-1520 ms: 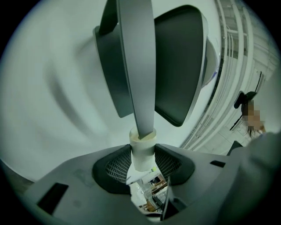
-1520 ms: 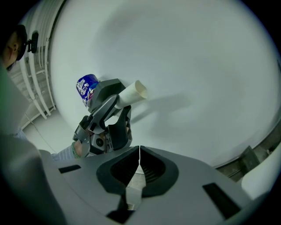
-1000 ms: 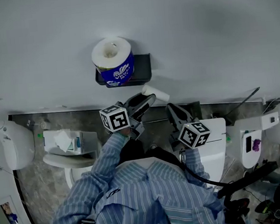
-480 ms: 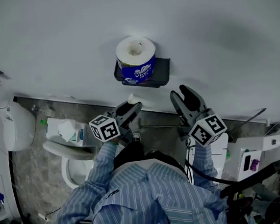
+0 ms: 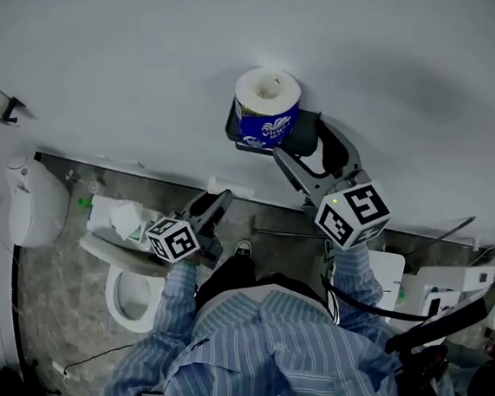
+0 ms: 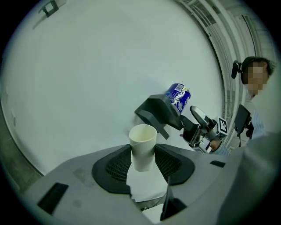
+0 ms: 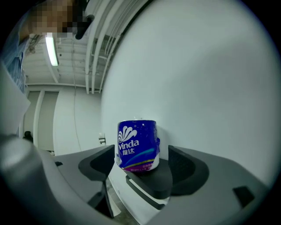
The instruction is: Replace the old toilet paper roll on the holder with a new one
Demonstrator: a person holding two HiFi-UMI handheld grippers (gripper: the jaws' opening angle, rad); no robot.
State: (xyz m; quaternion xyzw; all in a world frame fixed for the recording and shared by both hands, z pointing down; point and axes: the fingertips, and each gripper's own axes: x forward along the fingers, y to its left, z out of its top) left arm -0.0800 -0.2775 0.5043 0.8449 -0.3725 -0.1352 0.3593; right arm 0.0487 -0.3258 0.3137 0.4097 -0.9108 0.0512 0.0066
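The new roll [image 5: 266,106], a full white toilet paper roll in a blue printed wrapper, stands upright on the black wall-mounted holder [image 5: 240,138], high on the pale grey wall [image 5: 130,65]; in the right gripper view the new roll [image 7: 137,145] sits on the holder's dark ledge [image 7: 151,184] with its blue wrapper facing the camera; the right gripper [image 5: 301,140] is raised level to that holder, and its jaws have just been opening; they now stand wide apart, one on each side of the new roll, with neither pad pressing on the wrapper; seen along its own jaws, the right gripper [image 7: 140,168] shows a clear gap at both sides of the roll

The left gripper [image 5: 217,203] is lower and off to the left of the holder, near the foot of the wall; its jaws are clamped on the old roll [image 6: 142,147], a pale cardboard tube with a last sheet of white paper hanging from it; the tube stands upright between the pads of the left gripper [image 6: 143,169]; from the head view the old roll [image 5: 227,188] shows as a small white shape at the gripper's tips; beyond it, the left gripper view catches the holder [image 6: 156,113], the new roll [image 6: 178,97] and the right gripper [image 6: 202,127]

A white toilet [image 5: 130,287] stands on the mottled grey floor [image 5: 55,281] below the left gripper
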